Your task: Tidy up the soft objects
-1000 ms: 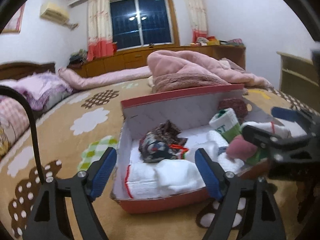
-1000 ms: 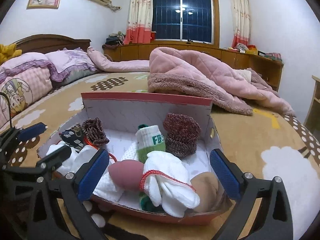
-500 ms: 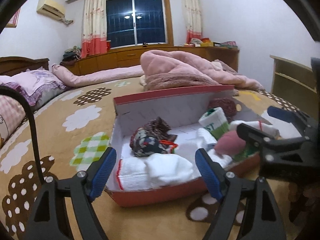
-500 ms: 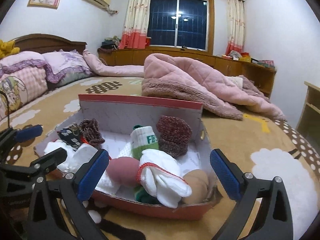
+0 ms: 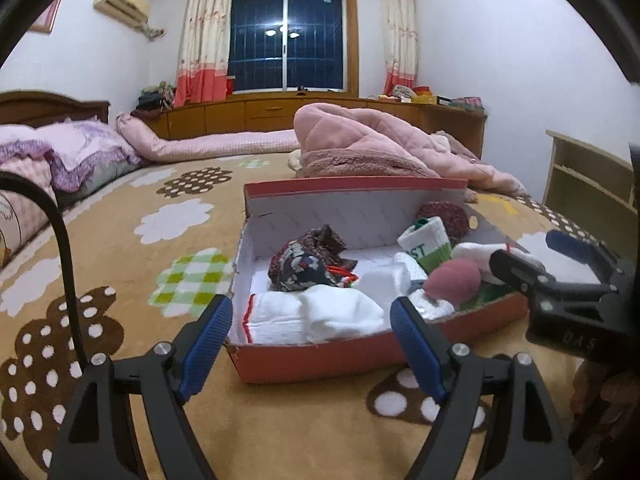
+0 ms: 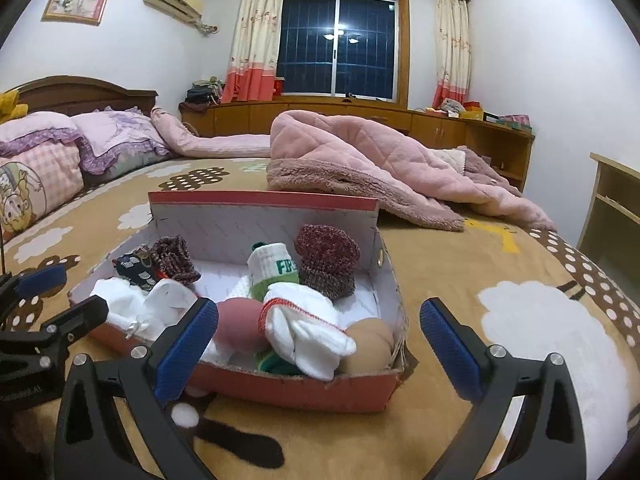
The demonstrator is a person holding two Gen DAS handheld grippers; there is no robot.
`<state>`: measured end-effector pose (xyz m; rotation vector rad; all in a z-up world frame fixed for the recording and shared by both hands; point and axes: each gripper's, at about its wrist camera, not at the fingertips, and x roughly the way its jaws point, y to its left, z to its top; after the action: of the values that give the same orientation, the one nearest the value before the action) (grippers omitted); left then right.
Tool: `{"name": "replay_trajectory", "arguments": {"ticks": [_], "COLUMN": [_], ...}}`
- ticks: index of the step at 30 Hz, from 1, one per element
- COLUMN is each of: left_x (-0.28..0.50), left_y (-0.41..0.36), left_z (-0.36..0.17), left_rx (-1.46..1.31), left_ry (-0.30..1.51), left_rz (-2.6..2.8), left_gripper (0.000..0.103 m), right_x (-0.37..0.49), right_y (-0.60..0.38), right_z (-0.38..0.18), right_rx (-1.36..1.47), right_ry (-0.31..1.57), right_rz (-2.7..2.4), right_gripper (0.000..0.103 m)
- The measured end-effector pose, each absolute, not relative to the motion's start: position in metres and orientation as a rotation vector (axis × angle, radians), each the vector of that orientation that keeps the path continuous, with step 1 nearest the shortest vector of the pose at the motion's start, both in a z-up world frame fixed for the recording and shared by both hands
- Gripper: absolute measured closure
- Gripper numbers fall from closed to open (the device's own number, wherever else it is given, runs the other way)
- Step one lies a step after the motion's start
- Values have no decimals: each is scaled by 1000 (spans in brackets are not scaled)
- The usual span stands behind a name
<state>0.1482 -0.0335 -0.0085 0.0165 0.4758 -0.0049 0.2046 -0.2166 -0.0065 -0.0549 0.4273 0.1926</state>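
A red cardboard box (image 5: 320, 356) (image 6: 296, 390) sits on the bed and holds rolled socks: white ones (image 5: 316, 314) (image 6: 304, 328), a dark patterned pair (image 5: 308, 260) (image 6: 138, 266), a green-and-white one (image 5: 426, 244) (image 6: 274, 270), a maroon knit one (image 6: 328, 260), a pink one (image 5: 452, 282) (image 6: 240, 324) and a tan one (image 6: 370, 346). My left gripper (image 5: 312, 344) is open and empty in front of the box's left end. My right gripper (image 6: 320, 340) is open and empty in front of the box's right end.
The bed has a tan blanket with cloud patterns (image 6: 540, 332). A pink quilt (image 6: 380, 176) lies heaped behind the box. Pillows (image 6: 48, 164) lie at the left. A wooden shelf (image 5: 592, 184) stands at the right. Wooden cabinets (image 6: 360, 116) run under the window.
Both grippers have drawn back from the box and tilted up a little; the box looks farther away. Both stay open and empty. The socks have not moved.
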Motion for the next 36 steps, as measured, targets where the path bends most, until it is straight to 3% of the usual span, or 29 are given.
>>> {"name": "replay_trajectory", "arguments": {"ticks": [18,22,25,36], "left_x": [121,118,104,45], "left_y": [-39,-50,-48,-26], "left_z": [-12,-30,-22,20], "left_rx": [7,52,43,-29], "left_ry": [482,555,479,510], "left_rz": [31,14,23,114], "left_gripper": [18,19,19,19], "right_x": [170,160,152,95], "right_y": [-219,-221,-220,-232], "right_z": [-9,-11,-18,1], "right_rx": [-21,-13,-2,48], "right_ry": [445,451,468,551], "right_rz": [195,194,193,290], "right_gripper": [0,0,0,0]}}
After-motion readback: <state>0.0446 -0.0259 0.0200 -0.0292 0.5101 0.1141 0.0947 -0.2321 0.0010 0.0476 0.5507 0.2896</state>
